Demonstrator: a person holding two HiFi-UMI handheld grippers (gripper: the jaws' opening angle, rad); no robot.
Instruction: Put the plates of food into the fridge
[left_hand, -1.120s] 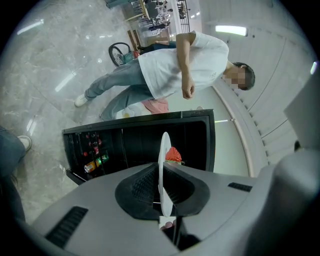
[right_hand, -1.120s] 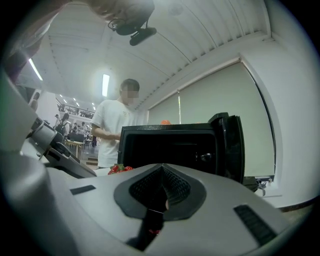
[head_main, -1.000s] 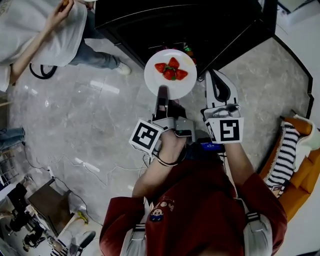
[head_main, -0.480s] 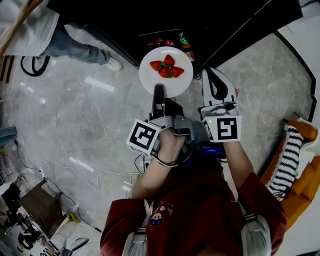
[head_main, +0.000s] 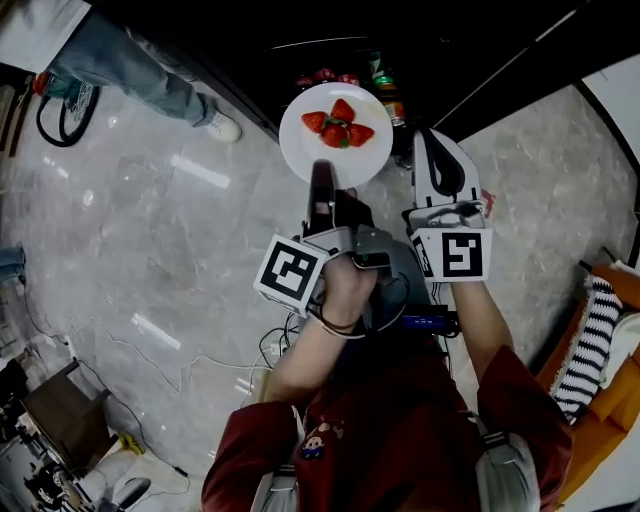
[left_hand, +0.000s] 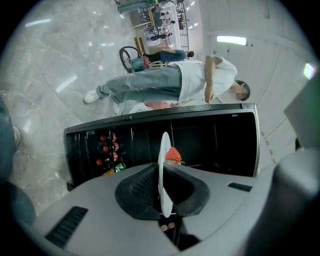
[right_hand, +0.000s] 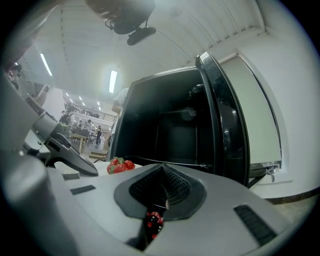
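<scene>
A white plate (head_main: 335, 150) with three strawberries (head_main: 338, 122) hangs level in front of the open black fridge (head_main: 300, 30). My left gripper (head_main: 322, 172) is shut on the plate's near rim. In the left gripper view the plate (left_hand: 164, 175) shows edge-on between the pads, with a strawberry (left_hand: 173, 154) beyond it. My right gripper (head_main: 438, 142) is just right of the plate, shut and holding nothing. The right gripper view looks past its closed jaws (right_hand: 162, 192) into the dark fridge cavity (right_hand: 170, 125), with the strawberries (right_hand: 119, 165) at the left.
Bottles and cans (head_main: 383, 88) stand in the lower fridge. The fridge door (right_hand: 227, 120) hangs open on the right. A person in jeans (head_main: 140, 65) stands left of the fridge on the marble floor (head_main: 150, 220). An orange seat with a striped cloth (head_main: 590, 340) is at the right.
Both grippers have sunk with the plate in front of the fridge. More of the bottles now show behind the plate, and the bystander has slid toward the picture's top left.
</scene>
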